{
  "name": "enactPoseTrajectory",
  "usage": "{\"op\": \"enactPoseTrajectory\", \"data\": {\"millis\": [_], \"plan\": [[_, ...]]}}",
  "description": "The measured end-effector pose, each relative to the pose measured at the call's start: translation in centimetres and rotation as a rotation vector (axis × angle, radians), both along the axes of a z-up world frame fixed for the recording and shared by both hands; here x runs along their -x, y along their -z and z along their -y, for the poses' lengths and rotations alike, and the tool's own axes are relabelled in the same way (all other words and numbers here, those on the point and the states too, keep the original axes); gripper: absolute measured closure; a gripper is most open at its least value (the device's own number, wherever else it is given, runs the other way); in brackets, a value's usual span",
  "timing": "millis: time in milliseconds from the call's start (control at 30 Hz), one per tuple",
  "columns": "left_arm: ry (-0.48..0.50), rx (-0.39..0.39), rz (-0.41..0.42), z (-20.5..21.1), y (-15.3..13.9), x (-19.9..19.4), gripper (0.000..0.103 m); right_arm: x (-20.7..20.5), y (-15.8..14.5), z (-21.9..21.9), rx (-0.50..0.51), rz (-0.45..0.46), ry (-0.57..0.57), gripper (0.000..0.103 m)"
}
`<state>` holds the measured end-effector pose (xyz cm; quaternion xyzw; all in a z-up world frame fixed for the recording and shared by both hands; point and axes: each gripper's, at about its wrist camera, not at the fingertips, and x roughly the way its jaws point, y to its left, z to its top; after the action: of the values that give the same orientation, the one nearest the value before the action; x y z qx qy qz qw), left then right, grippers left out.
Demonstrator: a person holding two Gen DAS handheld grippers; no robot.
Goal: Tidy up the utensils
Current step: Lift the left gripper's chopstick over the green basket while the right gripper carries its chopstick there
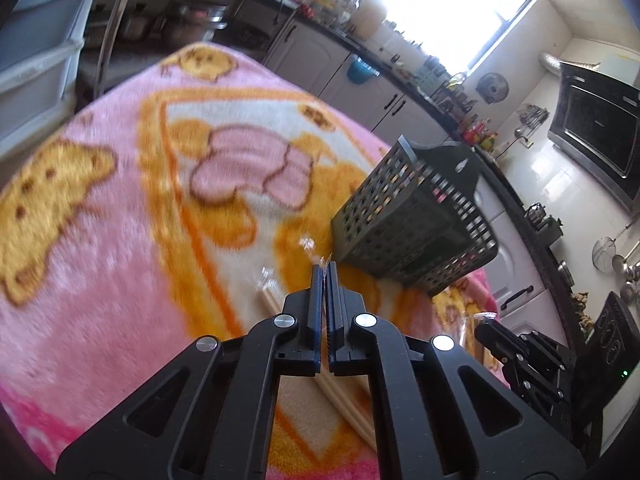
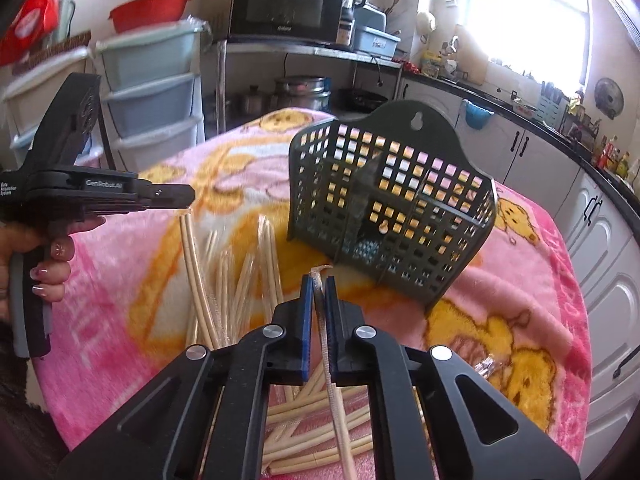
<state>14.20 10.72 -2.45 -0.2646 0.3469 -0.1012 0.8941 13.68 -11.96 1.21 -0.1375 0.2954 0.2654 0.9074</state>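
Note:
A dark green perforated utensil basket (image 2: 394,204) stands tilted on the pink blanket (image 2: 120,280); it also shows in the left wrist view (image 1: 416,220). My right gripper (image 2: 319,280) is shut on a wrapped pair of chopsticks (image 2: 334,396), just in front of the basket. Several wrapped chopstick pairs (image 2: 224,280) lie fanned out on the blanket left of it. My left gripper (image 1: 325,268) is shut on the clear wrapper tip (image 1: 316,254) of a chopstick pair (image 1: 344,404) lying under it. It shows from the side in the right wrist view (image 2: 188,196).
The table's far and right edges drop to the kitchen floor. White cabinets (image 2: 600,240) run along the right. Plastic drawers (image 2: 156,96) and a microwave (image 2: 286,6) on a shelf stand behind the table. My right gripper shows at the left wrist view's lower right (image 1: 486,330).

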Motion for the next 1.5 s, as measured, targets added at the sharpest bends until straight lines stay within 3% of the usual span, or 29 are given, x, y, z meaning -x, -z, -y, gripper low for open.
{"op": "enactPoseTrajectory", "data": {"millis": [500,1000,1500], "plan": [[0.061,-0.008,0.213,1.4,-8.5,1.3,0.103,0.0,-6.4,2.2,-0.172,0.102,0.014,0.098],[0.188,-0.021,0.321,6.1,-12.5,0.2,0.103,-0.1,-10.2,4.9,-0.291,0.19,0.053,0.098],[0.226,-0.012,0.467,8.3,-18.5,-1.6,0.103,-1.6,-15.6,7.1,-0.373,0.355,0.073,0.098]]}}
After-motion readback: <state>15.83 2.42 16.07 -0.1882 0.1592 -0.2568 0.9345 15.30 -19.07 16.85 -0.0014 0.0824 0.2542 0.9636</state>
